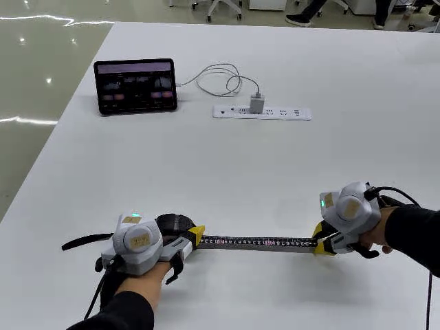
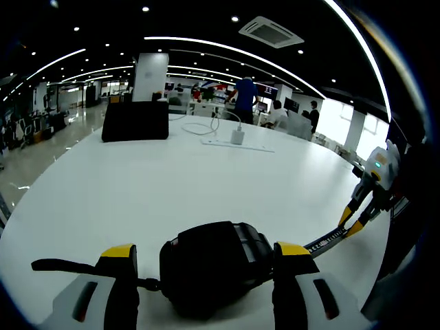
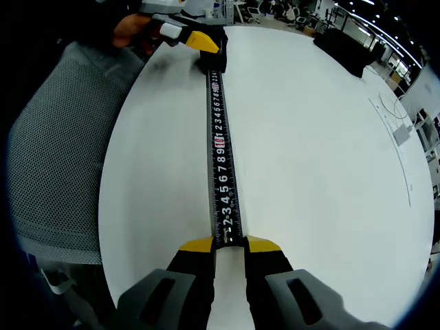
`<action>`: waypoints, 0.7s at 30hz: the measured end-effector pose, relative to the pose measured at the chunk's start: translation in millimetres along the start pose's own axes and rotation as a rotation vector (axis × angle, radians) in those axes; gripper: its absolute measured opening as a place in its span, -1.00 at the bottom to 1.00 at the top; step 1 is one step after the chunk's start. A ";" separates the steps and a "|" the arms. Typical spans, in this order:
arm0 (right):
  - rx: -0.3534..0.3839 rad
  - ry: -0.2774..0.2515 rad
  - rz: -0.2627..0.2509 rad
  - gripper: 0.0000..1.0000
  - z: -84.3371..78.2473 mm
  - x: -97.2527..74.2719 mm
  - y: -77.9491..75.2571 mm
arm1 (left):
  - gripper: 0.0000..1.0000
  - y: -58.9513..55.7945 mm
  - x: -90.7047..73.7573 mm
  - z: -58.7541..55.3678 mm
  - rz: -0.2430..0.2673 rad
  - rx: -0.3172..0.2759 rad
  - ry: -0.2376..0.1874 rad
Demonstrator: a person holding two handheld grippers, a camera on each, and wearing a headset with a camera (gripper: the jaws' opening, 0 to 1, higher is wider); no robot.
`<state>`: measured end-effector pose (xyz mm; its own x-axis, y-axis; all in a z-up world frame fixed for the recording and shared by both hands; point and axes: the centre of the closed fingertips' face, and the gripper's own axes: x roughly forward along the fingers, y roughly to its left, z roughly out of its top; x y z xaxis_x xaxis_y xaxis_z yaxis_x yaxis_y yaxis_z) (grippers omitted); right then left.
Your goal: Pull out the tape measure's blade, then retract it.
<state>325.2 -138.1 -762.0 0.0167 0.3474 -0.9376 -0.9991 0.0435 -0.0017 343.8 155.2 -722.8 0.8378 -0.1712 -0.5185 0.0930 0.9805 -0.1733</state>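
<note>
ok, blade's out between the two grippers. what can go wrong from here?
1. The right gripper pinches just the tip of the blade; a slip would likely let it whip back toward the tape measure case.
2. The left gripper clamps the rounded case, which may twist as the blade retracts.

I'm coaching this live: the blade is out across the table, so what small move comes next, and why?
Probably ease the right gripper toward the tape measure case so the blade feeds back in. The blade lies stretched along the table, its end pinched in the right gripper, and the left gripper clamps the case, so the pull looks done.
</note>
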 end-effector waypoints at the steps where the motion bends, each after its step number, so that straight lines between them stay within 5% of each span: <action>1: -0.003 0.001 -0.002 -0.77 -0.6 -0.2 -0.1 | 0.49 -0.8 -0.3 -2.1 -0.001 -0.011 0.010; 7: 0.057 0.006 -0.014 -0.77 -0.6 -0.4 -1.6 | 0.26 -12.2 0.1 -4.8 -0.034 -0.015 0.039; 21: 0.056 -0.036 -0.046 -0.79 0.1 -1.7 -2.8 | 0.20 -7.6 6.0 3.0 -0.025 0.021 0.037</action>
<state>327.9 -138.8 -760.4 0.0652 0.3768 -0.9240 -0.9934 0.1125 -0.0243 349.7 147.0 -722.1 0.8145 -0.1991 -0.5450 0.1255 0.9775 -0.1696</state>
